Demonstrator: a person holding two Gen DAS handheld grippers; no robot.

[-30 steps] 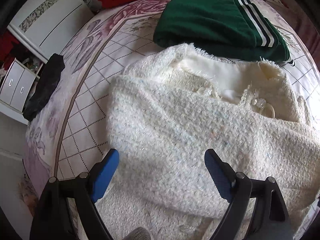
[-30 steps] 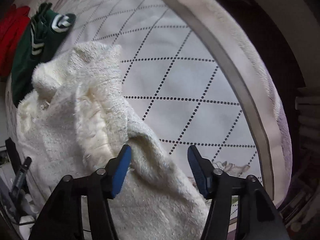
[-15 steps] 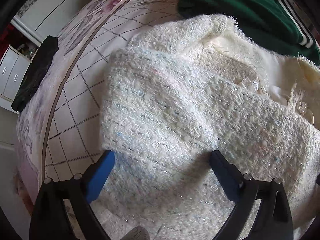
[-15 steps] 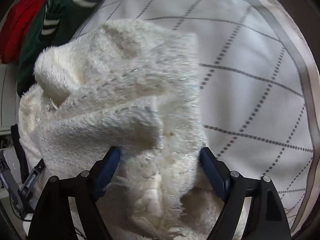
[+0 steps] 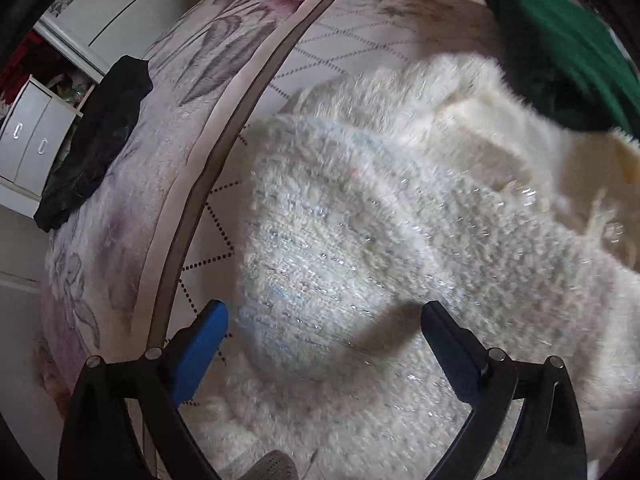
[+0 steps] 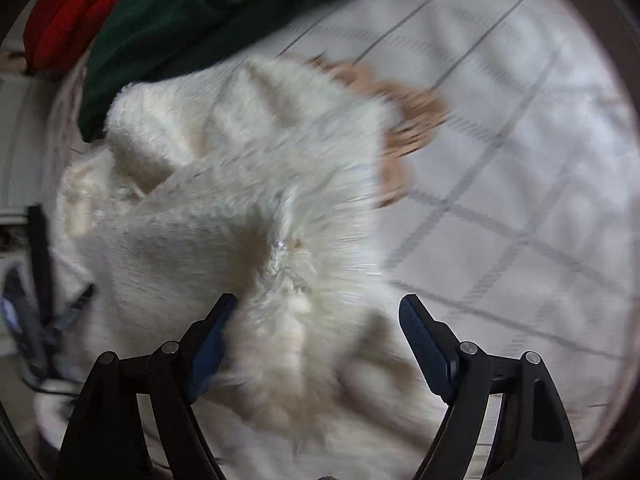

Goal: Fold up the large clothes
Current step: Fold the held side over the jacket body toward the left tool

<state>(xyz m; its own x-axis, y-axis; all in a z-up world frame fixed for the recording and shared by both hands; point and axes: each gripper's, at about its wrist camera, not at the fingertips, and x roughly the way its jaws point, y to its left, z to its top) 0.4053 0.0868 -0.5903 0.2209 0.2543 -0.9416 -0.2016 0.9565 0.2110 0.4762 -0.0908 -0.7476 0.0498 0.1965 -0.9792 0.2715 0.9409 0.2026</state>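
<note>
1. Left tongs [image 5: 324, 344] spread wide, blue pads clear of the cloth, pointing steeply down over the near part of the cream jacket [image 5: 360, 240]; nothing gripped.
2. Right tongs [image 6: 316, 340] also parted wide, a fuzzy hump of the same cream jacket [image 6: 240, 220] lying between the pads but not pinched by either.
3. Cream jacket spread on the bed [image 5: 168, 160], filling the left wrist view from centre to 3 o'clock and down to 6 o'clock; top layer folded over, its rounded edge at 9 o'clock of the garment, beside the bedspread's dotted diamond lines.
4. Smooth lining showing at 2 o'clock in the left wrist view, just under the green garment [image 5: 560, 52].
5. Green garment touching or overlapping the jacket's far edge at 1 o'clock; in the right wrist view the same green garment [image 6: 168, 28] at 11 o'clock, white stripes at its top.
6. Red garment [image 6: 76, 12] at 10 o'clock in the right wrist view, beside the green one.
7. Dark cloth [image 5: 96, 140] at 9 o'clock in the left wrist view, on the bed's edge, well apart from the jacket.
8. White drawers [image 5: 28, 144] beyond the bed at 9 o'clock.
9. Both views blurred; tan patch past the jacket at 1 o'clock in the right wrist view, nature unclear.
</note>
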